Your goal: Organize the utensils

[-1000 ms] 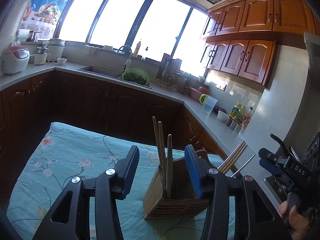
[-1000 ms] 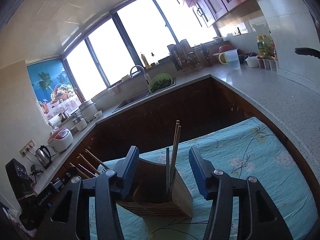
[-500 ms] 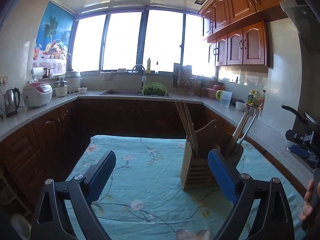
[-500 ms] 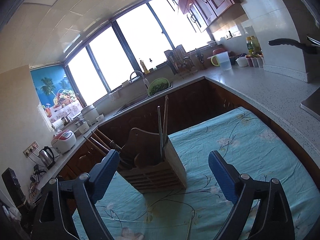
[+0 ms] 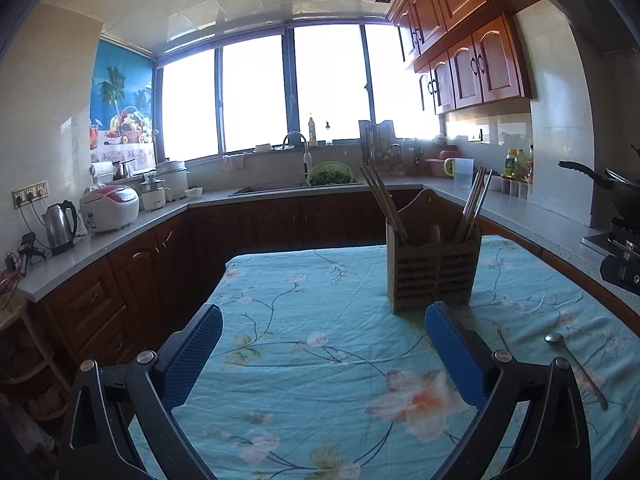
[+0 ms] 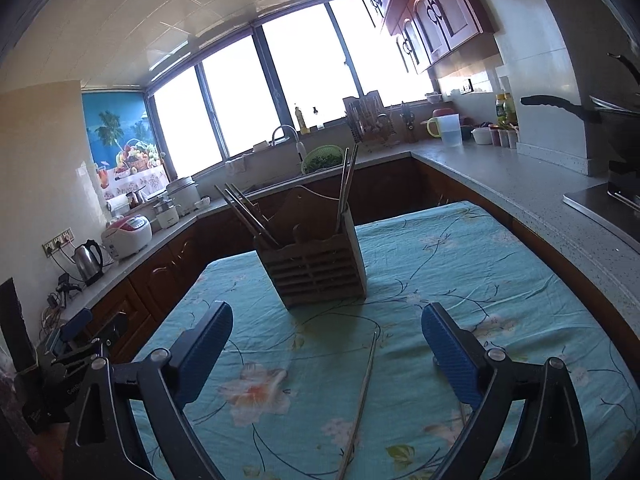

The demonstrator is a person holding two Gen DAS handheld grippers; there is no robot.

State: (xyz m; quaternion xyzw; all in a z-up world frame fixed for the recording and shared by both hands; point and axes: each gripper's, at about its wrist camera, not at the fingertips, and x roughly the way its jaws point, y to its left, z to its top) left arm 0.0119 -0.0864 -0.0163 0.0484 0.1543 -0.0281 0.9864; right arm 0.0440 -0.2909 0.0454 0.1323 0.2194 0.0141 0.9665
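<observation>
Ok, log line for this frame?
left gripper open | right gripper open | holder upright | chopstick, spoon on tablecloth

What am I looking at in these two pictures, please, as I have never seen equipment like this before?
There is no robot here: a person holds a hand-operated pair of tongs in each hand, and a fisheye camera on each looks forward along its two blue-padded fingers. One picture comes from the left tongs, the other from the right tongs. Both stand open and hold nothing. They face a table with a floral cloth in a kitchen. On it stands a wooden utensil holder with chopsticks already leaning in its outer compartments. Loose on the cloth lie a metal spoon, seen by the left camera, and a thin metal stick, perhaps a chopstick, between the right tongs' fingers.
</observation>
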